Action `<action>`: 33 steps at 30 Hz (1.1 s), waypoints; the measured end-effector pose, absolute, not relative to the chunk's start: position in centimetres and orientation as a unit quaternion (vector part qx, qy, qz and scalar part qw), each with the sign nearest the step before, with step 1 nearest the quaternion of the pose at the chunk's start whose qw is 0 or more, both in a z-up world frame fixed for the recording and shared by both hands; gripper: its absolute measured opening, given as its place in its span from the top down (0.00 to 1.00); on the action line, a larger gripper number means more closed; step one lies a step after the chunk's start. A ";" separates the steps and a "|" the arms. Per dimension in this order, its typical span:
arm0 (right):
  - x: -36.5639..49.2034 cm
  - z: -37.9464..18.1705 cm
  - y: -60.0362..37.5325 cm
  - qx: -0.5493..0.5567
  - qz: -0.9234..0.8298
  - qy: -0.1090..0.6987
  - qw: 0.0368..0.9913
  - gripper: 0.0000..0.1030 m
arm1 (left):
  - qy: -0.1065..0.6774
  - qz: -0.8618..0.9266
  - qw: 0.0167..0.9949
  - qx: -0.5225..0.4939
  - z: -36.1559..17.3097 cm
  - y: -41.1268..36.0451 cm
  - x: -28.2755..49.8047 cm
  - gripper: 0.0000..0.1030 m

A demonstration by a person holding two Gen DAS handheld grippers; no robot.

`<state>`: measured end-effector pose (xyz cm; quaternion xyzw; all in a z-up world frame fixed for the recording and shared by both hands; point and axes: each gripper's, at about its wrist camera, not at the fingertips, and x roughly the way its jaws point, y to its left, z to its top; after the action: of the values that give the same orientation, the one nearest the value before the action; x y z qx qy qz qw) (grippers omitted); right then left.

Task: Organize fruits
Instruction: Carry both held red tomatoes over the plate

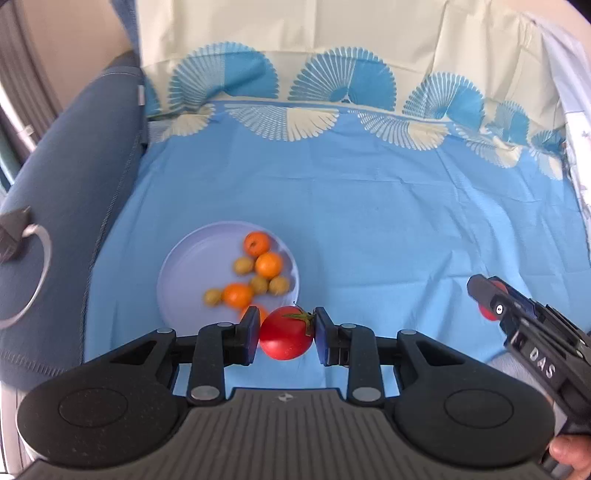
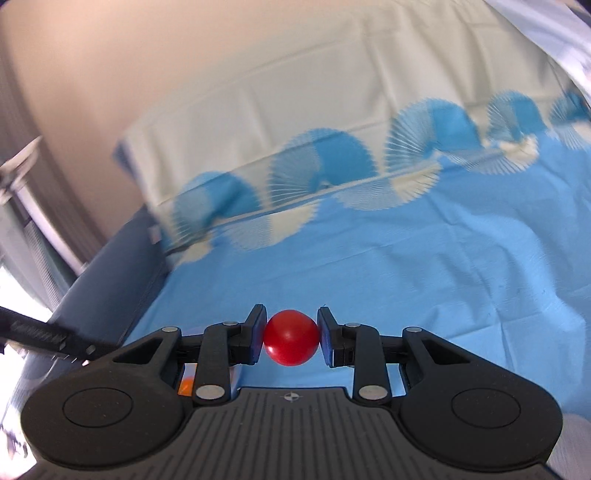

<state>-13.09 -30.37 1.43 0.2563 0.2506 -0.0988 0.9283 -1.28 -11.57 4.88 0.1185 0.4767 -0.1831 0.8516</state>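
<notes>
My left gripper [image 1: 286,332] is shut on a red tomato with a green stalk [image 1: 284,338], held above the blue cloth just in front of a pale plate [image 1: 184,258]. The plate carries several small oranges [image 1: 268,264] and several greenish-yellow round fruits [image 1: 243,265]. In the right wrist view my right gripper [image 2: 291,338] is shut on a second red tomato [image 2: 291,341], smooth side up, over the blue cloth. That right gripper [image 1: 491,306] also shows at the right edge of the left wrist view, with its red tomato partly hidden behind the fingers.
A blue sheet [image 1: 369,221] with a fan-patterned border covers the surface, backed by a cream cloth [image 1: 332,26]. A dark blue padded armrest [image 1: 66,184] with a metal ring [image 1: 40,277] runs along the left. A person's finger [image 1: 569,450] shows at the lower right.
</notes>
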 end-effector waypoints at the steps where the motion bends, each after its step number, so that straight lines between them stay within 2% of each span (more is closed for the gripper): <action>1: -14.0 2.2 -29.2 0.247 -0.090 0.250 0.932 0.69 | 0.472 -0.183 0.855 0.115 5.2 -10.6 -2.3 0.67; 13: -20.6 6.9 -18.9 0.160 -0.022 0.260 0.952 0.69 | 0.422 -0.181 0.886 0.067 6.7 -2.3 -11.1 0.67; 33: -19.4 6.8 -15.1 0.105 -0.024 0.292 0.950 0.69 | 0.419 -0.170 0.891 0.029 5.5 1.7 -9.8 0.67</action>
<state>-19.35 -15.14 6.79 0.1048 0.2922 -0.0238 0.9503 -9.79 1.65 5.51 0.0291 0.4191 -0.1701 0.8914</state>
